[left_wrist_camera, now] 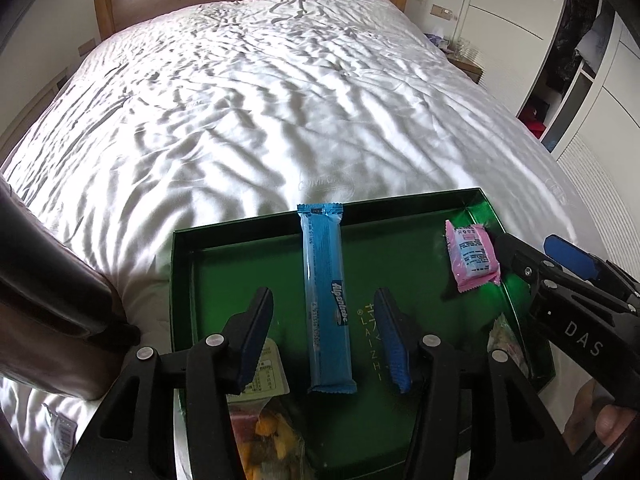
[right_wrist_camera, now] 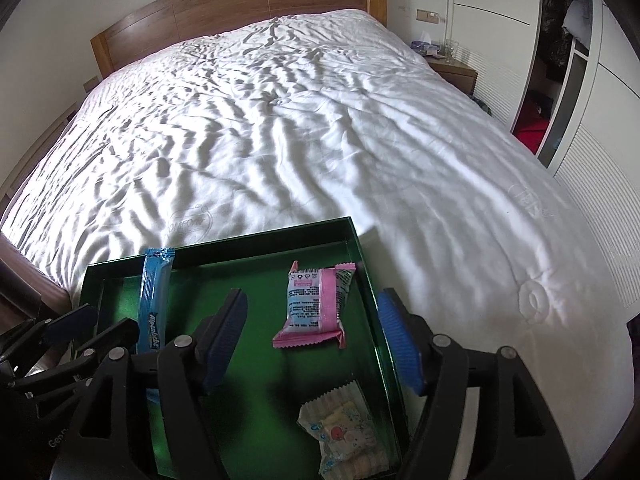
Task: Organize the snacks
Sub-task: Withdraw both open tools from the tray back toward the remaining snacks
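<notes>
A green tray (left_wrist_camera: 248, 224) (right_wrist_camera: 224, 246) lies on the white bed. In it are a long blue Alpenliebe stick (left_wrist_camera: 326, 300) (right_wrist_camera: 154, 300), its far end propped on the tray's rim, a pink-and-blue packet (left_wrist_camera: 474, 256) (right_wrist_camera: 314, 306), a clear packet of small sweets (right_wrist_camera: 348, 436) (left_wrist_camera: 506, 340), and a packet of orange pieces (left_wrist_camera: 268, 436) under a white-labelled packet (left_wrist_camera: 268, 376). My left gripper (left_wrist_camera: 324, 340) is open, its fingers either side of the blue stick. My right gripper (right_wrist_camera: 312, 340) is open and empty above the pink packet.
The white wrinkled bedsheet (left_wrist_camera: 280, 100) (right_wrist_camera: 300, 120) stretches ahead to a wooden headboard (right_wrist_camera: 240, 4). A brown object (left_wrist_camera: 52, 300) stands at the tray's left. A nightstand (right_wrist_camera: 452, 66) and white wardrobes (right_wrist_camera: 500, 20) are at the right.
</notes>
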`<state>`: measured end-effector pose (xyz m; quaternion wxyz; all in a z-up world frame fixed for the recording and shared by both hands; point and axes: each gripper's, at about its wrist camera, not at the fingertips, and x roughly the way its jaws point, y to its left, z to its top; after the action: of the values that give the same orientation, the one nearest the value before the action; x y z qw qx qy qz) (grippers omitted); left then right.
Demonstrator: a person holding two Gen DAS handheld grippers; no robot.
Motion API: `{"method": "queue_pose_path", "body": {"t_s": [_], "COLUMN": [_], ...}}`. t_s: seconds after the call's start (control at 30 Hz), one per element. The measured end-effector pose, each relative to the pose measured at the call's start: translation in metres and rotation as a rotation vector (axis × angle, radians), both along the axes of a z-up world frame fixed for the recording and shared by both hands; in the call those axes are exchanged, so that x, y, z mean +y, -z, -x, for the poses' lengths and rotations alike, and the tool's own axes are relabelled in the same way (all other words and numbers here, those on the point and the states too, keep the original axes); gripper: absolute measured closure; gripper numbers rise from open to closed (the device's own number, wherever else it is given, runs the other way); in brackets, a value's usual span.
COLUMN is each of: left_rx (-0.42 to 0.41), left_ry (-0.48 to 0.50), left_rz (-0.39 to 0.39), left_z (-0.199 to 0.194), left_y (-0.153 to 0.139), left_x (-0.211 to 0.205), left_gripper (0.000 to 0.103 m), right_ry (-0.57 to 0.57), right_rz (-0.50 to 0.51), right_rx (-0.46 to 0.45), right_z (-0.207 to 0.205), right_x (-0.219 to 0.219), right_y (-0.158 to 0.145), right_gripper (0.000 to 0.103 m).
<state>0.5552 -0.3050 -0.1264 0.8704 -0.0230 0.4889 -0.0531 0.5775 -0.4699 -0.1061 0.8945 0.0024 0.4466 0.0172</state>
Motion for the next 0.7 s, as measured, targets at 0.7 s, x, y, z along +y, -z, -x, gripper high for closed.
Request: {"method": "queue_pose_path", "body": {"t_s": [0.7], "left_rx": [-0.103], "left_ry": [-0.024], "left_rz": [-0.048], "left_z": [0.143], "left_y": [-0.113], "left_x": [0.158], "left_gripper": [0.055], "right_ry": [-0.010], "right_rz": [-0.041], "right_rx": [-0.159], "right_z": [0.154], "right_x": [0.026], "right_y": [-0.125], "right_gripper": [0.020]}}
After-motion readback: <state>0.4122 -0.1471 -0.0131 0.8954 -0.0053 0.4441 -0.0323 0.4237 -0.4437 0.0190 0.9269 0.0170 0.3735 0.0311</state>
